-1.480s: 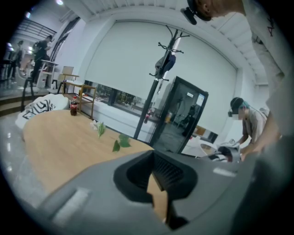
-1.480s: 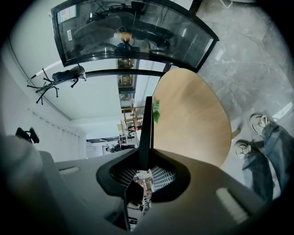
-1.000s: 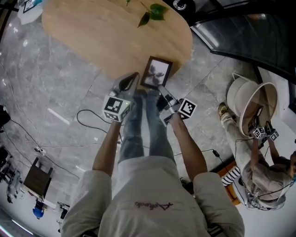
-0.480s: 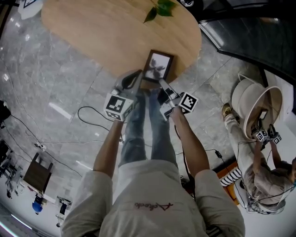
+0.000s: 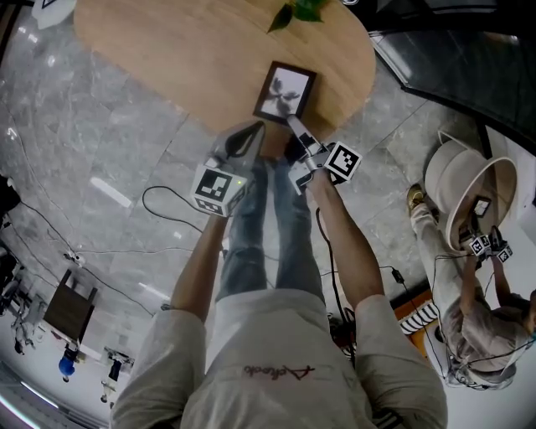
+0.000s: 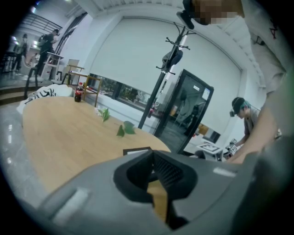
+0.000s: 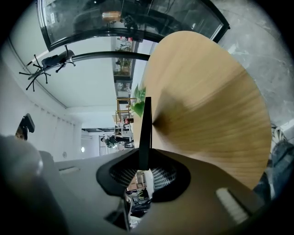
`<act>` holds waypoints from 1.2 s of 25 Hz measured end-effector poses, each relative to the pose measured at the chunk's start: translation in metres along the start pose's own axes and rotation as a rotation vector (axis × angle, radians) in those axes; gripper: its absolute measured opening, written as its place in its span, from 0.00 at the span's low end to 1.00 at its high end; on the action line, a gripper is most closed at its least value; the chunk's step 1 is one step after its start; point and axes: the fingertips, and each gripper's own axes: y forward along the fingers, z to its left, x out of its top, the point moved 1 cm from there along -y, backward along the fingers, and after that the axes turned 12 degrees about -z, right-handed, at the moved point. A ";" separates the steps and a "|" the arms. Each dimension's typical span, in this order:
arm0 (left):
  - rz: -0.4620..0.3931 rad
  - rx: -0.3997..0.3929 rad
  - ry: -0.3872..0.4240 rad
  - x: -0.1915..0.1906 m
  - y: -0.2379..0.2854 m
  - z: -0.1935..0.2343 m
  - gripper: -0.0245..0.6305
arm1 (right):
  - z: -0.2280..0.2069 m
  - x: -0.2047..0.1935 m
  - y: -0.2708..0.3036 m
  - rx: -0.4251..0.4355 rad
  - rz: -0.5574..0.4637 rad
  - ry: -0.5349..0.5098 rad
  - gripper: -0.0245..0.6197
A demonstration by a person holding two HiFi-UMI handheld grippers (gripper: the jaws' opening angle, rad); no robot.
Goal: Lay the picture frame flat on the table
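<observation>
The right claw (image 7: 144, 167) is clamped narrow on the thin edge of the picture frame (image 5: 285, 90). In the right gripper view the frame shows as a slim black blade standing up between the ribbed dark pads (image 7: 161, 176). The frame is a small rectangle with a dark moulding. It holds a pale grey picture with a dark branching shape.

It sits at the near rim of the tabletop (image 5: 184, 59), face up and close to level. I cannot tell whether it touches the wood.

The left claw (image 6: 154, 158) has its grey tips drawn together and is empty. It is just left of the frame, at the tabletop's near edge.

Each claw carries a cube with black-and-white square markers, right (image 5: 342, 162) and left (image 5: 214, 188).

The tabletop is a smooth oval of light wood with fine straight grain. Green leaves (image 5: 297, 12) lie at its far side. Below it is a glossy grey veined stone floor (image 5: 92, 142), with a thin black cable (image 5: 159, 214) looped across it.

Red script (image 5: 278, 369) runs across the person's pale shirt. It is too small to read.
</observation>
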 end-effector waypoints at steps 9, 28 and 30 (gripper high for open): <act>0.000 -0.004 -0.002 -0.002 -0.005 0.000 0.04 | -0.023 -0.008 0.011 -0.155 0.014 -0.064 0.26; -0.006 -0.017 0.005 0.007 -0.008 0.002 0.04 | -0.037 -0.033 0.008 -0.356 0.350 -0.880 0.48; -0.010 -0.021 0.002 0.008 -0.006 0.000 0.04 | -0.041 -0.032 0.005 -0.376 0.390 -1.017 0.50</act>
